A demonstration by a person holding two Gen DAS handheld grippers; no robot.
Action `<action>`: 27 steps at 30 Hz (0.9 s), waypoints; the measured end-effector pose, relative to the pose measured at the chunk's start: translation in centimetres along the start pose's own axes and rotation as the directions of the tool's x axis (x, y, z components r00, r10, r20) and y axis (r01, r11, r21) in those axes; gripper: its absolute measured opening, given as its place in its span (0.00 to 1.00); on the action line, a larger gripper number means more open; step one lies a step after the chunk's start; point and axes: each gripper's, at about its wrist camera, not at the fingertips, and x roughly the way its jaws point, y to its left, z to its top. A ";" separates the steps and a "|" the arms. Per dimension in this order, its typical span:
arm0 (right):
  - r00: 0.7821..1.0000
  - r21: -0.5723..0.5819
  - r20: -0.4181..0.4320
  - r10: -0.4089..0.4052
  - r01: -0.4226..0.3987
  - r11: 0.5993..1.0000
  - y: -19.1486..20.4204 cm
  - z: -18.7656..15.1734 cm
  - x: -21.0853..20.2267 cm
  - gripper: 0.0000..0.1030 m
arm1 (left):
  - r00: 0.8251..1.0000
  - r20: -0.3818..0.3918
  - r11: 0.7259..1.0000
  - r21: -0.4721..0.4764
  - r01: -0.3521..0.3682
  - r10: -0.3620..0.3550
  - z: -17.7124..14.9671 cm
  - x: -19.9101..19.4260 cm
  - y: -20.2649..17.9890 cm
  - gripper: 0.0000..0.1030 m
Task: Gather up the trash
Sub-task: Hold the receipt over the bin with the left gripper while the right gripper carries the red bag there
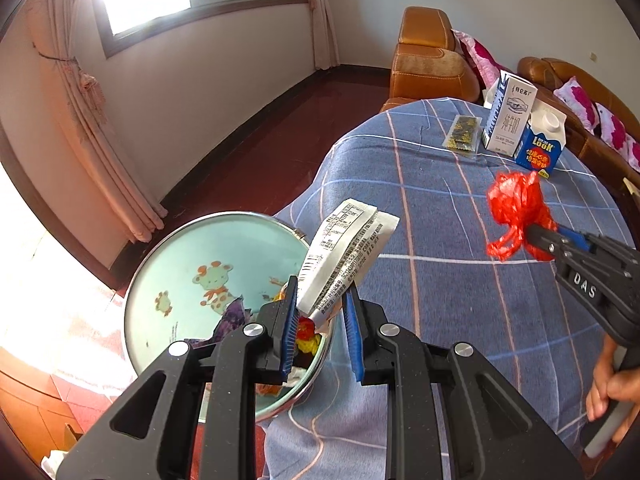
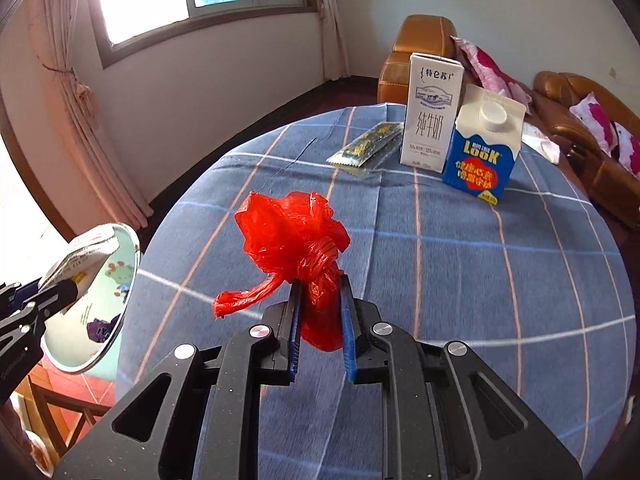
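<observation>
My left gripper point(image 1: 322, 286) is shut on a white printed wrapper point(image 1: 346, 252) and holds it over the rim of a light-blue enamel basin point(image 1: 192, 256) with several wrappers inside, beside the table's left edge. My right gripper point(image 2: 320, 286) is shut on a knotted red plastic bag point(image 2: 294, 232) above the blue checked tablecloth point(image 2: 480, 280). The red bag also shows in the left wrist view point(image 1: 518, 210), and the basin in the right wrist view point(image 2: 104, 300). A dark green sachet point(image 2: 366, 146), a tall white milk carton point(image 2: 432, 112) and a blue-white carton point(image 2: 482, 148) sit at the table's far side.
An orange leather sofa point(image 1: 428, 60) with pink cushions stands behind the table. Dark red floor point(image 1: 248, 152), a curtain and a window lie to the left. A wooden chair point(image 2: 60, 412) sits under the basin.
</observation>
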 end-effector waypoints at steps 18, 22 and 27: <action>0.998 -0.025 0.011 0.065 -0.065 0.998 5.0 -3.6 -3.5 0.18 | 0.997 -0.006 0.996 -0.053 -0.078 0.078 -4.1 -2.2 4.0 0.21; 0.996 -0.039 0.012 0.085 -0.084 0.996 6.3 -3.9 -4.1 0.18 | 0.996 -0.007 0.993 -0.066 -0.094 0.094 -4.9 -2.8 5.0 0.21; 0.993 -0.080 0.016 0.116 -0.114 0.990 8.3 -4.4 -5.0 0.18 | 0.993 -0.005 0.990 -0.078 -0.119 0.119 -5.5 -3.2 6.0 0.21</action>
